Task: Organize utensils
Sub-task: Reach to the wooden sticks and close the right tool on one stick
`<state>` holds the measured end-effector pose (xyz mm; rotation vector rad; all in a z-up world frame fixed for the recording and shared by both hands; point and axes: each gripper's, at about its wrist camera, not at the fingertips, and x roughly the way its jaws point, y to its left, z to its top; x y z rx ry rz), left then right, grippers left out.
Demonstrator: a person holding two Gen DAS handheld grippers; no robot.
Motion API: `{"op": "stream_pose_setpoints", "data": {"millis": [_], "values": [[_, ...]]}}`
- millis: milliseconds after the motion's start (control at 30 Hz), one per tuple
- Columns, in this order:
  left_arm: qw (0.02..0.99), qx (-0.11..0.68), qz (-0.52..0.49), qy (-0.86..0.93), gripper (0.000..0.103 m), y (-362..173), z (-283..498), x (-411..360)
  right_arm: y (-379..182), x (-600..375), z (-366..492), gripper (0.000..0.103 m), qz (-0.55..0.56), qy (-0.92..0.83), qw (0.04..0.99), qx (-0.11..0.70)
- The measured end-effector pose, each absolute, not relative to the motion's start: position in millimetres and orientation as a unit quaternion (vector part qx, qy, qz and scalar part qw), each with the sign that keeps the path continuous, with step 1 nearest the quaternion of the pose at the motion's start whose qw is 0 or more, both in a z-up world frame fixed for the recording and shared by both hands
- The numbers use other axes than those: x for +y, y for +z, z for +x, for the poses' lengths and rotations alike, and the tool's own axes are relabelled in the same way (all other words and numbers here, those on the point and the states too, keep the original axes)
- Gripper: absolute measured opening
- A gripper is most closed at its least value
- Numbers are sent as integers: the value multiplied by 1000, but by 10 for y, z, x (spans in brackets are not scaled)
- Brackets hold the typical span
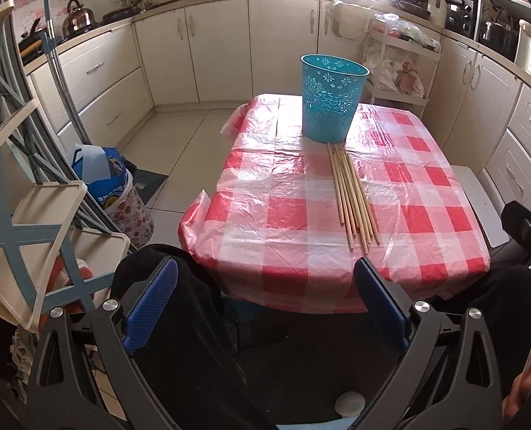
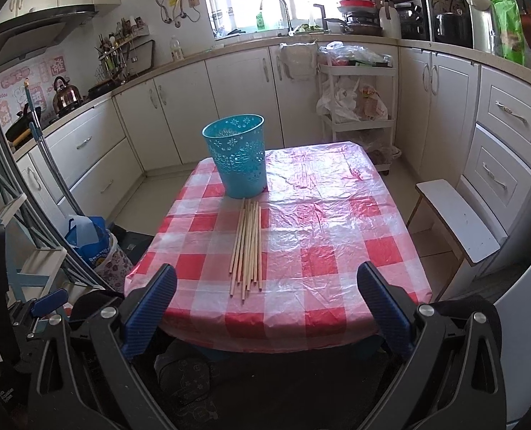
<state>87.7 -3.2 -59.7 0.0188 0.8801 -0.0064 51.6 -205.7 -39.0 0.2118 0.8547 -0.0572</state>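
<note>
Out past your left gripper (image 1: 265, 302), the bundle of wooden chopsticks (image 1: 353, 195) lies flat on the red-checked tablecloth (image 1: 265, 215), ahead of the fingers and a bit toward the right-hand one. Jaws are spread wide with nothing between them, and the gripper sits back off the near table edge, not touching anything up there. The sticks run lengthwise away from you, long axis pretty much along your line of sight with a slight lean: far ends reach up to the foot of the teal basket (image 1: 331, 98), near ends fan out a little toward the gripper's right blue pad (image 1: 381, 308). The basket stands upright beyond the sticks, further out. At the right edge you can just catch part of the other tool and a bit of hand.

Ahead of your right gripper (image 2: 267, 308), same story from the other side: the chopsticks (image 2: 247, 247) sit in front and slightly left of centre, closer to the left blue pad (image 2: 150, 308). This gripper is also wide open and empty, held short of the table. Sticks point straight away again, far tips right at the base of the basket (image 2: 238, 157), near tips uneven, some poking closer than the rest. Basket is ahead and left.
</note>
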Motion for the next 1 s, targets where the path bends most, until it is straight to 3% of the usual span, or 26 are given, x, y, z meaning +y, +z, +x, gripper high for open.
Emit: {"op": "stream_pose_setpoints", "data": {"millis": [467,600,700,800,1000], "values": [[885,464,-18,1,95,-1087,2018,-52,-1373,-2153,1777,96,60,1,884,464],[885,466,-14,-4,95,-1218,2224,-106,-1714,-2131,2111,66,53,27,867,494],[885,466,-11,-4,95,-1290,2314,-124,-1903,-2096,2308,50,46,37,859,509],[883,470,-12,-3,95,-1359,2386,-128,-2044,-2048,2479,45,46,49,853,518],[880,475,-16,-4,95,-1467,2484,-120,-2254,-1952,2690,43,24,48,844,534]]}}
